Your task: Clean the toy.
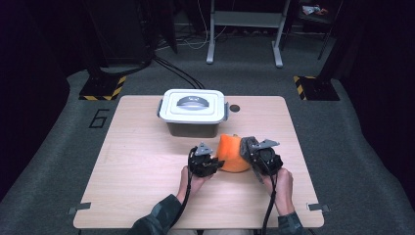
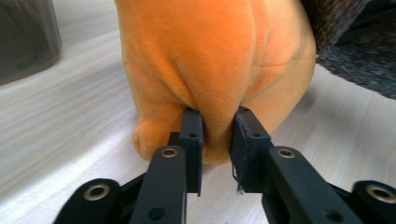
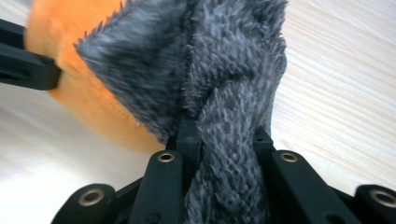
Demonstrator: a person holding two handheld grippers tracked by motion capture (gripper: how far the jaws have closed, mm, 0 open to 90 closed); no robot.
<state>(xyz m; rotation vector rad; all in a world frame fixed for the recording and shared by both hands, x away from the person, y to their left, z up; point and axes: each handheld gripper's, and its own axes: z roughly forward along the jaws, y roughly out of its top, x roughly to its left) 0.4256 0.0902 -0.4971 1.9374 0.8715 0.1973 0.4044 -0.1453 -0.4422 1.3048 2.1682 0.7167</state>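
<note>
Left gripper (image 2: pixel 216 135): its jaws are pinching a fold of the orange plush toy (image 2: pixel 210 60) low on its side

Right gripper (image 3: pixel 224 135): its jaws are clamping the toy's grey furry part (image 3: pixel 224 70)

Orange plush toy: it is sitting on the wooden table (image 1: pixel 147 161), between the two grippers and near the person's edge

Lidded container (image 1: pixel 193 111): it is standing shut just behind the toy, its grey handle lying flat on the white lid

Hands: each is gripping its tool from below in the high view
</note>
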